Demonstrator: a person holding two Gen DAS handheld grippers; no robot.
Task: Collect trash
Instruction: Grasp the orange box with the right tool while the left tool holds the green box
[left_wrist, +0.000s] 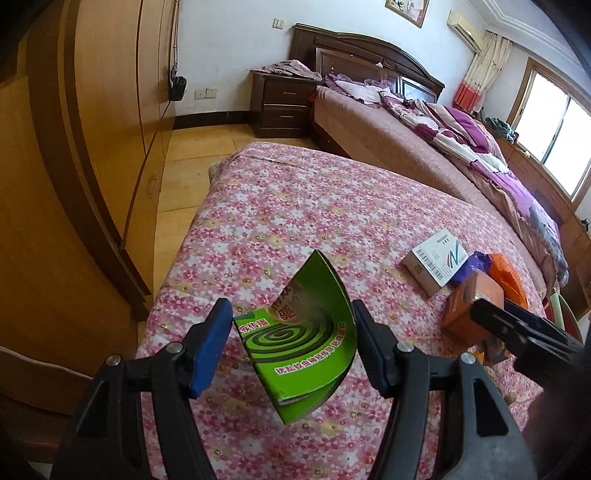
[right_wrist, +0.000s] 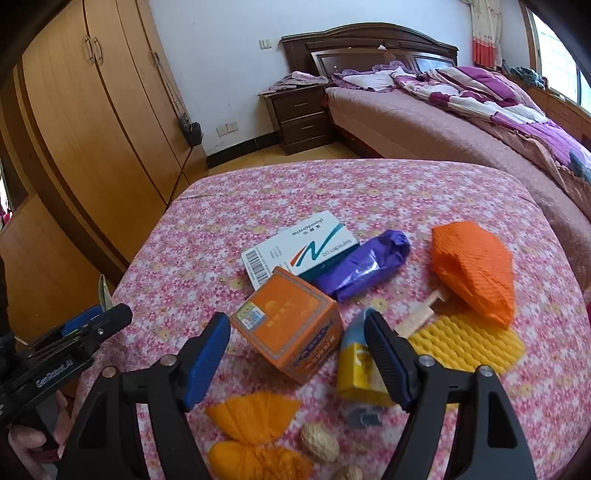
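My left gripper (left_wrist: 291, 347) is shut on a green mosquito-coil box (left_wrist: 299, 332), which it holds tilted above the pink floral tablecloth (left_wrist: 295, 206). My right gripper (right_wrist: 295, 354) stands open over the trash pile. An orange carton (right_wrist: 288, 325) lies between its fingers, with a gap on the right side. A yellow and blue wrapper (right_wrist: 354, 369) sits partly behind the right finger. Farther out lie a white medicine box (right_wrist: 306, 251), a purple wrapper (right_wrist: 365, 264), an orange foam net (right_wrist: 476, 269) and a yellow foam net (right_wrist: 469, 343). The left gripper's body (right_wrist: 74, 339) shows at the left edge.
Orange peel pieces (right_wrist: 255, 413) and peanuts (right_wrist: 319, 441) lie at the table's near edge. A wooden wardrobe (right_wrist: 92, 129) stands to the left. A bed (right_wrist: 461, 122) and a dark nightstand (right_wrist: 299, 114) are beyond the table. A hand (right_wrist: 33, 439) holds the left gripper.
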